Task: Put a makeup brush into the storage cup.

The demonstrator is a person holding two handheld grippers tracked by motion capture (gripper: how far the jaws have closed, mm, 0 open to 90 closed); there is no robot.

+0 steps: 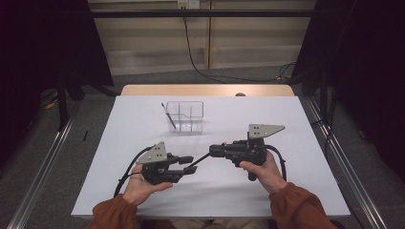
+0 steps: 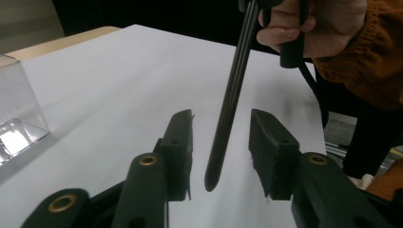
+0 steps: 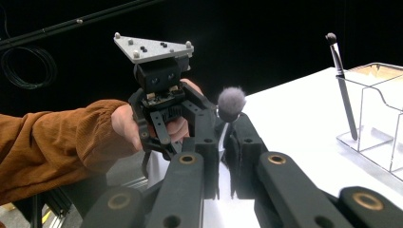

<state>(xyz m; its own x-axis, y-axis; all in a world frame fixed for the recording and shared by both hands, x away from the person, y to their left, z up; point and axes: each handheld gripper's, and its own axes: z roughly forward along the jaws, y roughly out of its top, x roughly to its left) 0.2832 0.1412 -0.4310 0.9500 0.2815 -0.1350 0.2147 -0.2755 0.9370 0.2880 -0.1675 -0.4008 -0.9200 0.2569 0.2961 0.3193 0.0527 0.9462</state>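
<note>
Centrally on the white counter point(image 1: 143, 191), the high view shows two hand-held grippers facing each other, with a slim black makeup brush point(image 1: 199, 161) spanning the gap between them. The right hand-held gripper point(image 1: 215, 151), at about 3 o'clock from the counter's middle, has its jaws closed on the brush near the bristle end; in the right gripper view the grey fluffy brush head point(image 3: 231, 101) rises just above the pinched black jaws. The left hand-held gripper point(image 1: 187, 164), at about 8 o'clock from the counter's middle, has its jaws partly open. In the left gripper view the brush handle point(image 2: 228, 109) hangs tilted between the two black pads point(image 2: 177, 142), apart from both, its rounded tip low between them and just above the counter. No earlier state is pictured here. The person's right hand point(image 1: 261, 171) wraps the right gripper's grip, and the left hand point(image 1: 139, 183) cradles the left one from below; both forearms wear rust-orange sleeves point(image 1: 301, 205). At 12 o'clock from the grippers, well apart from them, stands a clear plastic organiser point(image 1: 186, 117) with inner dividers. A second brush point(image 1: 168, 116) leans in its left compartment, bristles uppermost, as the right gripper view confirms.
</note>
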